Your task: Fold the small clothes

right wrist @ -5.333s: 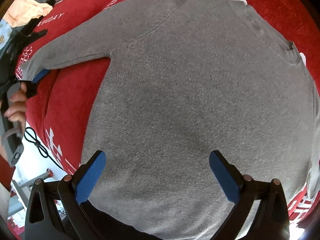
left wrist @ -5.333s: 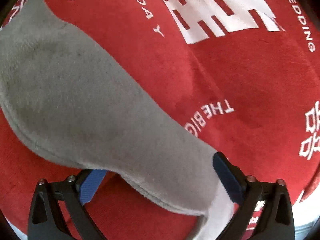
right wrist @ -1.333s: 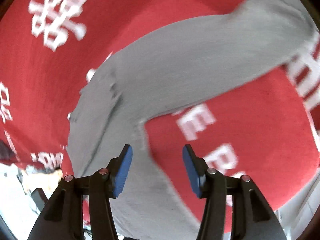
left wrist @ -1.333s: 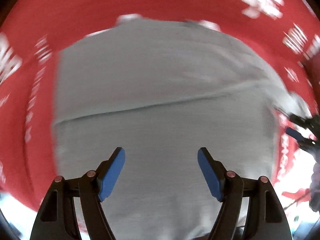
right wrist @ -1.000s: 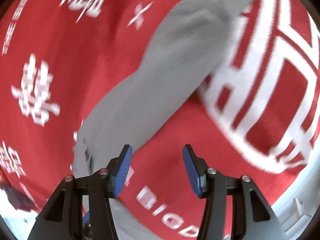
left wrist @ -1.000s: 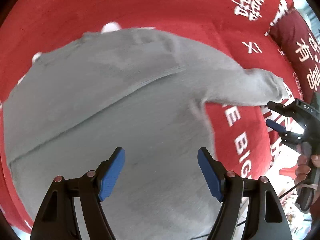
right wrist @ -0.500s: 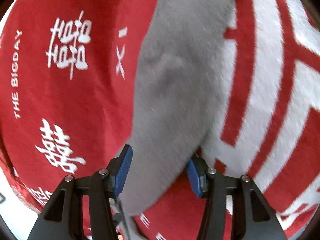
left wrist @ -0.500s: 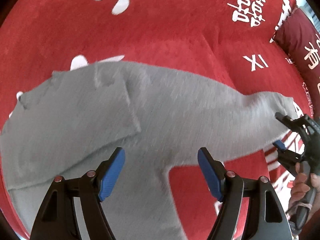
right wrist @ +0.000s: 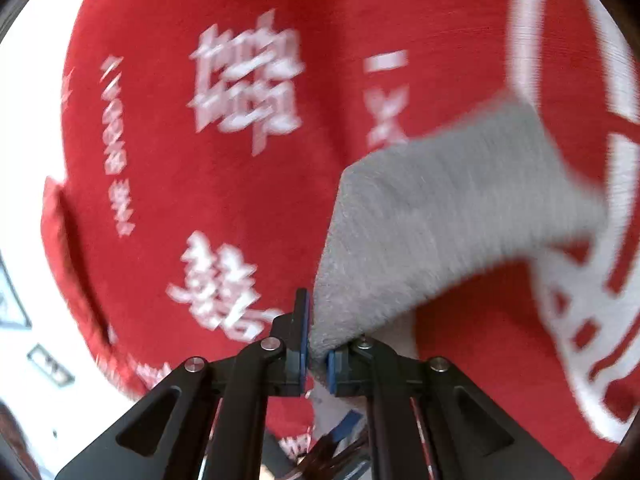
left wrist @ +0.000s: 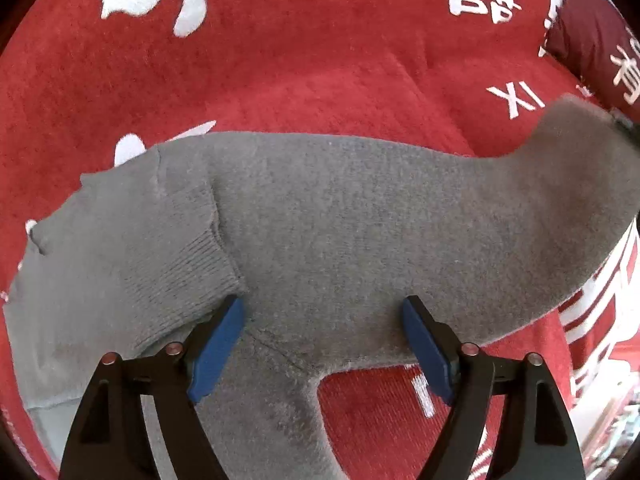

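A small grey knit sweater (left wrist: 340, 232) lies on a red blanket (left wrist: 280, 60) with white lettering. Its left sleeve is folded across the chest, the ribbed cuff (left wrist: 188, 264) lying by my left finger. My left gripper (left wrist: 322, 334) hovers over the armpit area, jaws still opening, pads apart and gripping nothing. The right sleeve (left wrist: 560, 200) stretches out and rises at the far right. In the right wrist view my right gripper (right wrist: 318, 346) is shut on the end of that grey sleeve (right wrist: 440, 232), which is lifted off the blanket; the picture is blurred.
The red blanket (right wrist: 200, 160) covers the whole surface. A dark red cushion (left wrist: 600, 52) with white characters sits at the upper right in the left wrist view. Pale floor and room clutter (right wrist: 36, 300) show past the blanket's left edge in the right wrist view.
My right gripper has closed on the sleeve end and lifted it, swinging round. My left gripper has come lower and closer over the sweater near the armpit.
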Demonstrator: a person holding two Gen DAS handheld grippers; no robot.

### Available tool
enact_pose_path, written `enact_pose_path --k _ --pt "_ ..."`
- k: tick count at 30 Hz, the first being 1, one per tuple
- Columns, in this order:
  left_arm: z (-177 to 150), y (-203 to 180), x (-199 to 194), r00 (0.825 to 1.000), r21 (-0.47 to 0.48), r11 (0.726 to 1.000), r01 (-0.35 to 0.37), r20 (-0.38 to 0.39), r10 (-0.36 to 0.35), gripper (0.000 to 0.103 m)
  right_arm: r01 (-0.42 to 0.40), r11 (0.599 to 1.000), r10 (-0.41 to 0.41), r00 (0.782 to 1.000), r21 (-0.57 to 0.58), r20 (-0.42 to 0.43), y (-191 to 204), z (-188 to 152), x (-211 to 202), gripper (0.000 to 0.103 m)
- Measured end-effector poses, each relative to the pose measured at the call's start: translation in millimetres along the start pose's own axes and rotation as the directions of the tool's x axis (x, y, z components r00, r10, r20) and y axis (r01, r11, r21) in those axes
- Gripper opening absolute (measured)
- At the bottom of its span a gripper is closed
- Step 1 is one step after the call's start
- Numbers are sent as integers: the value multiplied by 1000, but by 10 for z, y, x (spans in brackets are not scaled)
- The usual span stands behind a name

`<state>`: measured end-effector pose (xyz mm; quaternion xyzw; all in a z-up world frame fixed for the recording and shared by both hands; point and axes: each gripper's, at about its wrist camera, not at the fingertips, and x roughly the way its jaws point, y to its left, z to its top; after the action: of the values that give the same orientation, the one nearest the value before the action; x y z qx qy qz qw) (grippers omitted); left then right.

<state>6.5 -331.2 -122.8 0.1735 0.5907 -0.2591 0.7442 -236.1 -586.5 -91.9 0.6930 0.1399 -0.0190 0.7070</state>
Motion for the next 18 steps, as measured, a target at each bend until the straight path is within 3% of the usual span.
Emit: enact_pose_path --k 4,10,13,18 --pt "-30 289 -234 998 -71 996 49 32 -47 82 -13 991 2 997 -134 -80 461 -221 254 8" --pt "-289 919 -563 997 -131 991 15 82 -4 82 -9 920 -85 972 -393 -221 1128 -868 875 8" --pt "-467 1359 -664 996 -191 981 -14 84 30 82 -25 849 -155 943 -528 -293 1384 -1359 1258 8" --pt "-869 2184 -819 992 -297 951 -88 60 111 82 -50 732 -314 861 -680 -401 1432 -2287 1963 8"
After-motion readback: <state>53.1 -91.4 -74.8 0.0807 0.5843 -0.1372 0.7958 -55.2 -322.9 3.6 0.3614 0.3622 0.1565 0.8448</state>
